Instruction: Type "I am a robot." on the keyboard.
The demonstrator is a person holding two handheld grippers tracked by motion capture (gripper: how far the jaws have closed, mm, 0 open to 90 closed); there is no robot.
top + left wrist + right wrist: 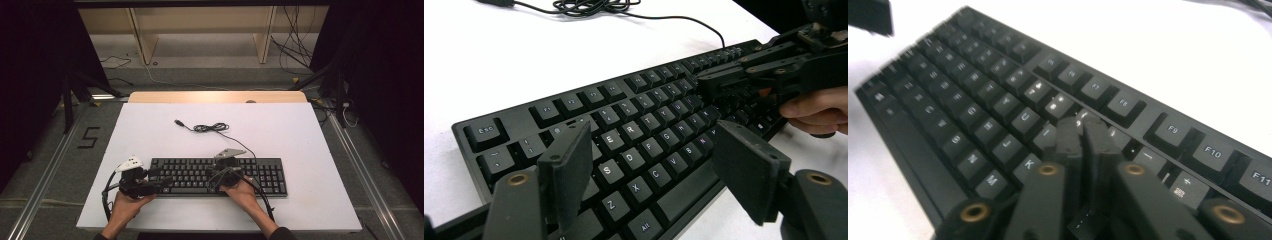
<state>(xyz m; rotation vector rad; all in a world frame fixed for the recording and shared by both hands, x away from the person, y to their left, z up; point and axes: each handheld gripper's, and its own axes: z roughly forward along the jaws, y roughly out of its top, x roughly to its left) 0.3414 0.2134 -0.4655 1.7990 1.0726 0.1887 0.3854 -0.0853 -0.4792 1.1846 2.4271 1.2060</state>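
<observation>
**Pressing keys with a clenched claw tip**

We work on the black keyboard (218,177), which lies flat on the white desk (280,135) near the front edge, its cable (212,128) trailing off behind it.

We judge the step in hand to be a key press with the right claw (1083,132). Its jaws are clenched together with nothing between them, forming a single blunt tip that rests among the keys to the right of the K key (1029,163), below the function row.

The left claw (651,165) hovers released, jaws wide apart, above the letter keys at the left end of the keyboard; it grasps nothing.

To do this well:

1. We keep the right jaws clenched so the tip stays narrow.
2. We centre the tip on one keycap before pushing, since neighbouring keys sit just beside it.
3. We push straight down, then lift clear.
4. We hold the left claw off the keys, ready to steady the keyboard should it slide.
</observation>
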